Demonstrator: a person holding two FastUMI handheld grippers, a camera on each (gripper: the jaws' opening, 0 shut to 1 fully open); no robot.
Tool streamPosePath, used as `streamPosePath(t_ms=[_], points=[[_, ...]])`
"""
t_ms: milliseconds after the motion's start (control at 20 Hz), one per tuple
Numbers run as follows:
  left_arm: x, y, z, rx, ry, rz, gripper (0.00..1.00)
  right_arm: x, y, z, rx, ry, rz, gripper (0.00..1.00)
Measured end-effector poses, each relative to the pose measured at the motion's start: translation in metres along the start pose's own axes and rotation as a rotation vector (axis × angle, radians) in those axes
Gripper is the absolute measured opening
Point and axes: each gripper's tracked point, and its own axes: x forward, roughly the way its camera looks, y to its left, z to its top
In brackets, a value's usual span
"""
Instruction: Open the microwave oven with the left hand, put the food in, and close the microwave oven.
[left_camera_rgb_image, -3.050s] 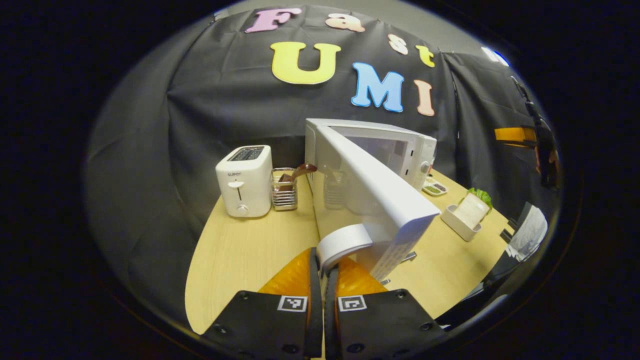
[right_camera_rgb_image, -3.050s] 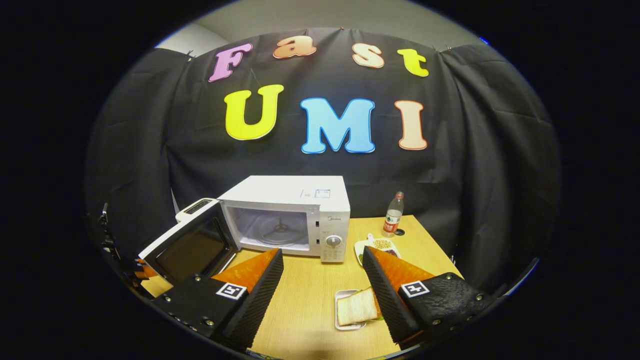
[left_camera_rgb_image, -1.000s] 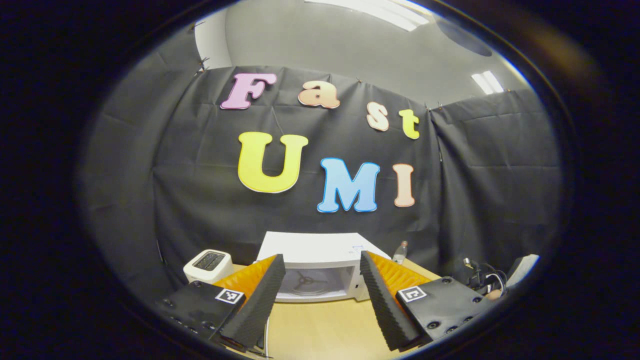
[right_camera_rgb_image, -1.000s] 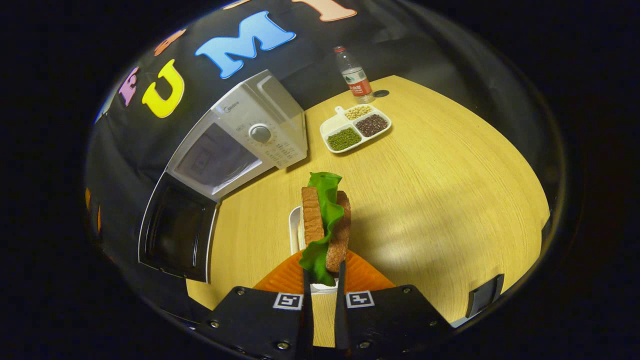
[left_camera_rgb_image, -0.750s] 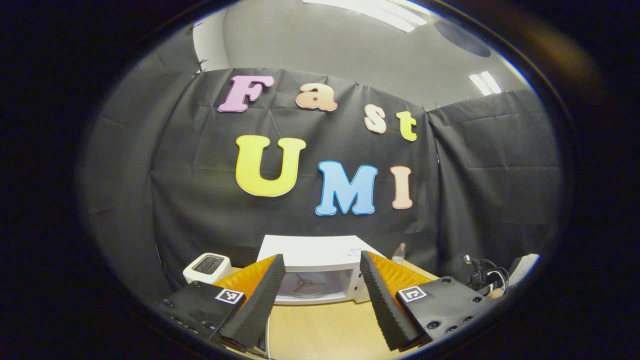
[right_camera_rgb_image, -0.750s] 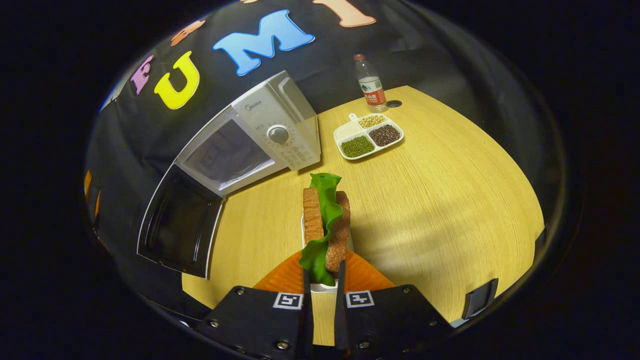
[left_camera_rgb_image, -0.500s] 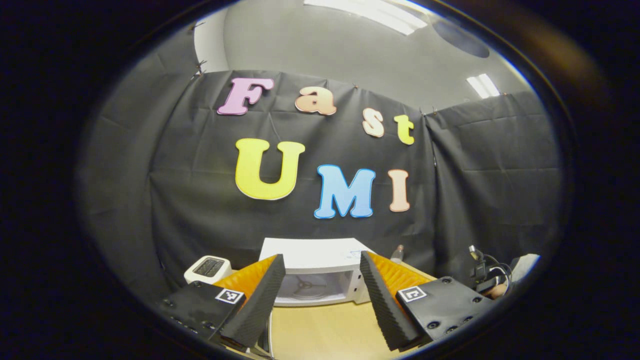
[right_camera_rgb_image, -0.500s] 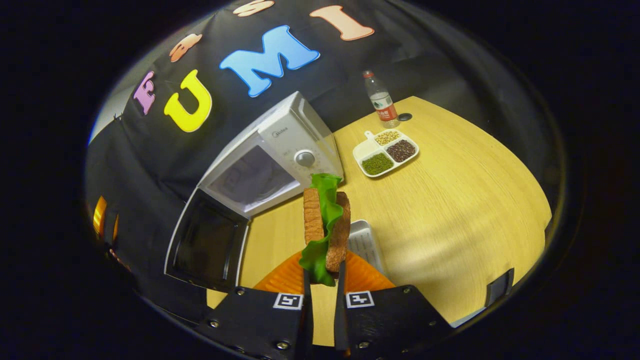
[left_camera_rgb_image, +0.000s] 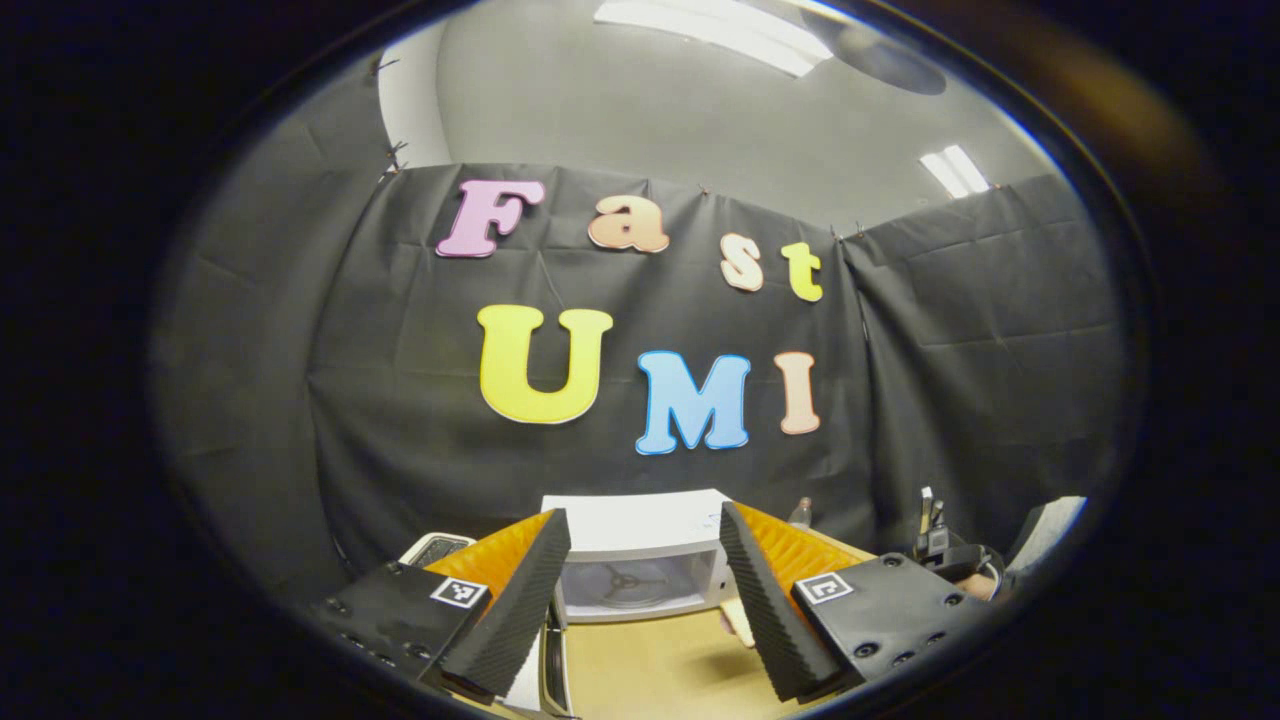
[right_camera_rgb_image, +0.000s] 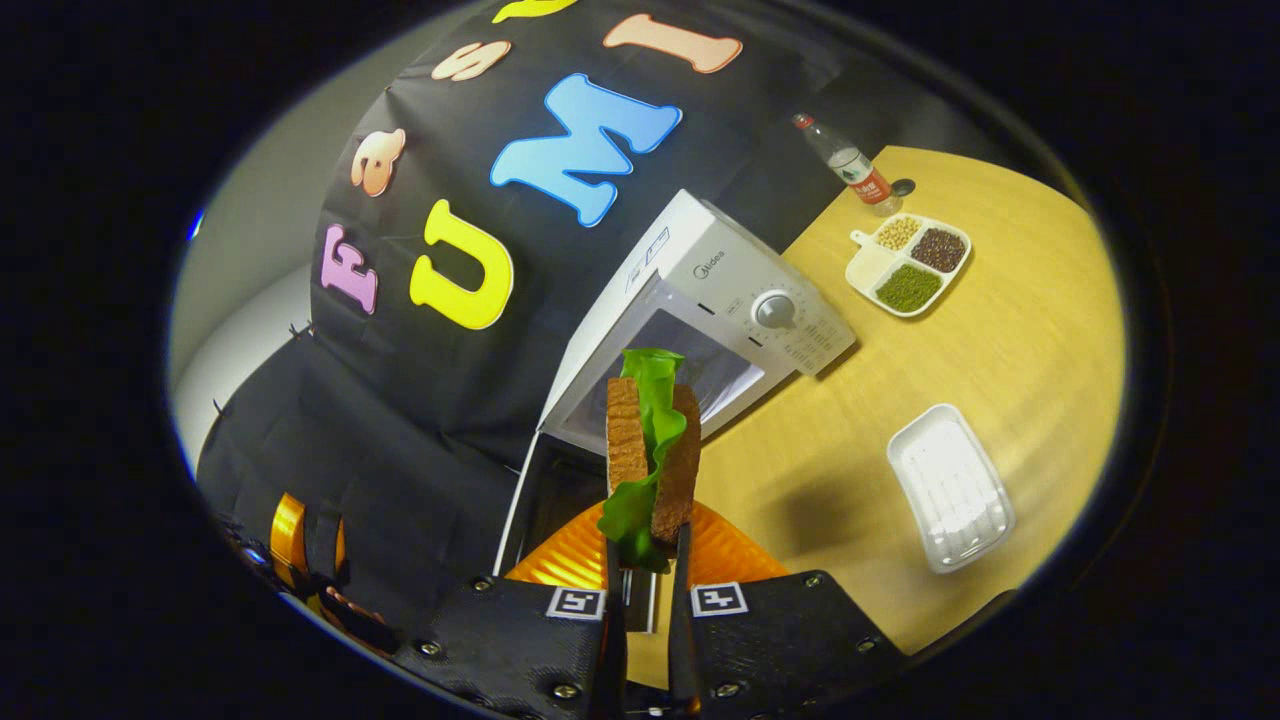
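**Operator:** Where does the food sit relative to the oven cavity?

**Manual:** Your right gripper (right_camera_rgb_image: 645, 560) is clamped on the sandwich (right_camera_rgb_image: 650, 450), both fingers pressing the two bread slices with the lettuce between them. The sandwich stands on edge, its long axis running straight out along the fingers. In the right gripper view the microwave (right_camera_rgb_image: 700, 320) lies directly ahead of the sandwich, which overlaps the lower edge of the open cavity. The door (right_camera_rgb_image: 545, 495) hangs open on the hinge side, below and to the left of the sandwich in that view.

**Operator:** And the left?

**Manual:** Your left gripper (left_camera_rgb_image: 640, 590) holds nothing; its fingers are spread wide. In the left gripper view the microwave (left_camera_rgb_image: 640, 560) shows between them, cavity facing you, farther off. Your right hand is judged the nearer to the opening.

**Operator:** What governs the insertion?

**Manual:** Keep the sandwich's long axis pointed into the cavity, and pass it on the cavity side of the door edge. The white tray (right_camera_rgb_image: 950, 500) on the table (right_camera_rgb_image: 1000, 350) lies well to the right and plays no part. Whether the sandwich already crosses the threshold cannot be told.
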Motion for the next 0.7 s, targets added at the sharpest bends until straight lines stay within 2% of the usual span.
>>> streamPosePath(t_ms=[100,450,600,700], points=[[-0.003,0.002,0.002,-0.011,-0.003,0.007,0.96,0.019,0.007,0.0,0.06,-0.024,0.024,0.17],[-0.018,0.025,0.042,0.004,-0.064,0.09,0.97,0.097,0.006,0.001,0.216,-0.071,0.03,0.17],[-0.021,0.035,0.039,0.001,-0.066,0.119,0.96,0.128,-0.003,0.009,0.3,-0.129,0.001,0.17],[-0.017,0.038,0.024,-0.013,-0.045,0.123,0.96,0.154,-0.01,0.012,0.41,-0.175,-0.019,0.17]])
